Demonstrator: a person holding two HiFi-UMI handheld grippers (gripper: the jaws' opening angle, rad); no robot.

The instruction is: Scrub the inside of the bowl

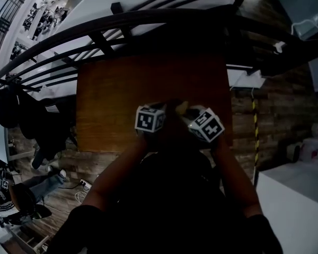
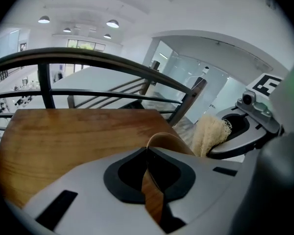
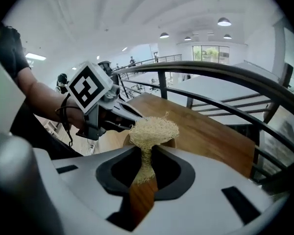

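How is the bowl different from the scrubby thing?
The bowl is smooth and brown with a thin curved rim; the scrubber is pale, fluffy netting. The bowl is pinched by the left gripper, the scrubber by the right gripper. The bowl's rim looks stiff; the scrubber is squeezed narrow between the jaws. Both are clamped in shut jaws.

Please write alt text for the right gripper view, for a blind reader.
The right gripper pinches a pale fibrous scrubber in its shut jaws, over a wooden table. The left gripper, with its marker cube, is close behind.
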